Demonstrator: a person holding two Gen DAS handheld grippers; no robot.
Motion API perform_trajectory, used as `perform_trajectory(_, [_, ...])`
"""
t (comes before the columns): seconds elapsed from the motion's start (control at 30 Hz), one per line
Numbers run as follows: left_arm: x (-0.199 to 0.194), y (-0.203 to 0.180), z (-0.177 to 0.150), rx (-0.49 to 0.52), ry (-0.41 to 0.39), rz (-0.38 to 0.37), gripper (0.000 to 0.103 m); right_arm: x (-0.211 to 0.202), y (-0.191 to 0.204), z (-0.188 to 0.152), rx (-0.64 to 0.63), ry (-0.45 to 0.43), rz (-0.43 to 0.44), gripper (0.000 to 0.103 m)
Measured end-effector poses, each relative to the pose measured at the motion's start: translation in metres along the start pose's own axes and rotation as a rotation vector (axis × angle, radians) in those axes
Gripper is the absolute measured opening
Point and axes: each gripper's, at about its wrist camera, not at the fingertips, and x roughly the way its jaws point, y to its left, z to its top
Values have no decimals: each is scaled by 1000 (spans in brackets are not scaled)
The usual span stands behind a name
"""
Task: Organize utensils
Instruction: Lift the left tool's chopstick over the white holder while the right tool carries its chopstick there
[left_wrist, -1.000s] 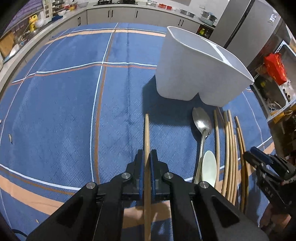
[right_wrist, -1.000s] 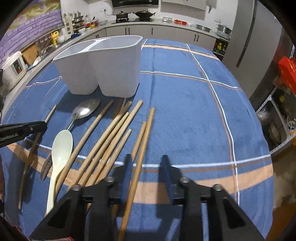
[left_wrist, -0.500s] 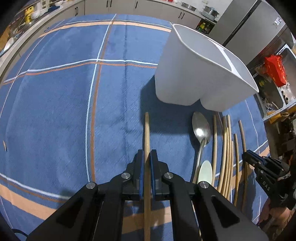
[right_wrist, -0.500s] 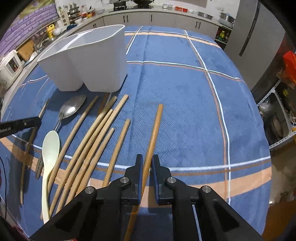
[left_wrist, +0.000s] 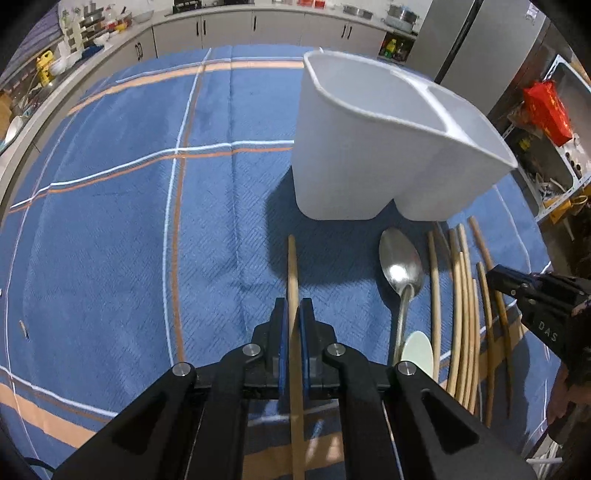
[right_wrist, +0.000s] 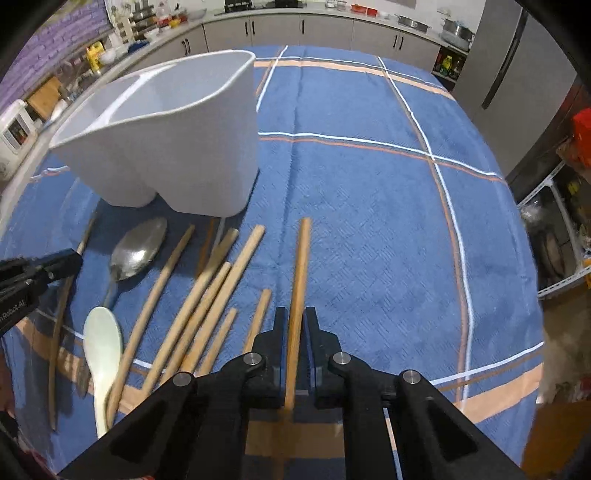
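Blue checked cloth covers the tabletop (left_wrist: 110, 229). Left of the white holder (left_wrist: 369, 155), the left tongs (left_wrist: 291, 317) are clamped on one chopstick (left_wrist: 292, 266); right of it, the right tongs (right_wrist: 294, 325) are closing on another chopstick (right_wrist: 302, 258). Light, stiff, slippery sticks are best gripped mid-length.

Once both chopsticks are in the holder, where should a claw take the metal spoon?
Grip the metal spoon on its thin handle, just below the bowl, coming down from above with the fingers straddling it. The bowl is wide and rounded, poor for pads. Lower down, the pale green spoon lies against the handle, and a chopstick runs close on the other side.
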Motion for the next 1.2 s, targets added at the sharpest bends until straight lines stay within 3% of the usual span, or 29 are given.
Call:
perform_trajectory(0.3, [-86,-4,-20,17,-195,-33,6,-75,-2,-42,113,-219,106,7])
perform_trajectory(0.8, [-205,0,-85,-1,-448,-102,6,-189,31,-107,136,-492,73,7])
perform_trajectory(0.97, [-237,2,-83,-1,-517,-131,6,-216,33,-104,147,-559,74,7])
perform_trajectory(1.2, [-270,0,-36,-11,-620,-155,6,-246,35,-50,161,-672,128,7])
